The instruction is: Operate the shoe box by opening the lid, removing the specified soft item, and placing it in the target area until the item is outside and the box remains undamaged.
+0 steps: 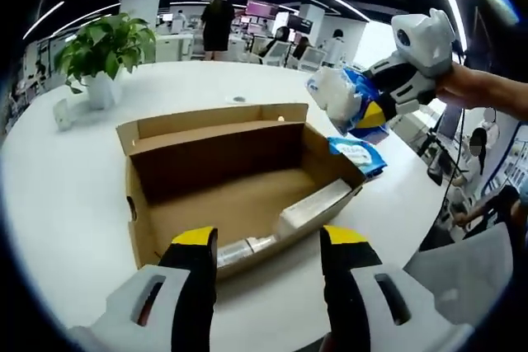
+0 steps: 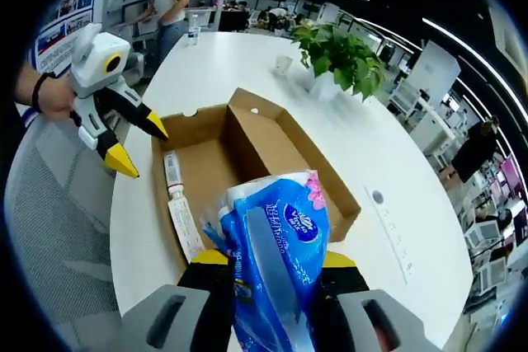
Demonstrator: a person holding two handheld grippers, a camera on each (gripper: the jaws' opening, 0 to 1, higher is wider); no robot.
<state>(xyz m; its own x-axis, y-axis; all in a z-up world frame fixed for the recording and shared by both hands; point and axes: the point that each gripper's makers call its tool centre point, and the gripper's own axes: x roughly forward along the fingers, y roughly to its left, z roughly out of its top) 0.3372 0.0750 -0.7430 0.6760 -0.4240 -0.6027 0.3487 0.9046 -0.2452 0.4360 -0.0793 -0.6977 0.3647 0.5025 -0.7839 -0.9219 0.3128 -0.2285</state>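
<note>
Tissue pack (image 2: 276,253) clamped in right gripper (image 2: 272,263), long axis along jaws

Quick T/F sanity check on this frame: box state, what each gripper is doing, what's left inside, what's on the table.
1. The shoe box is open. True.
2. The right gripper is empty. False: it is shut on a blue-and-white tissue pack, held above the box.
3. The left gripper holds the box wall. False: its jaws stand apart with nothing between them, at the near edge of the box.
4. A toothpaste tube lies inside the box along one wall. True.
5. A potted plant stands on the white table beyond the box. True.
6. The box lies tipped on its side. False: it sits flat, opening upward.
</note>
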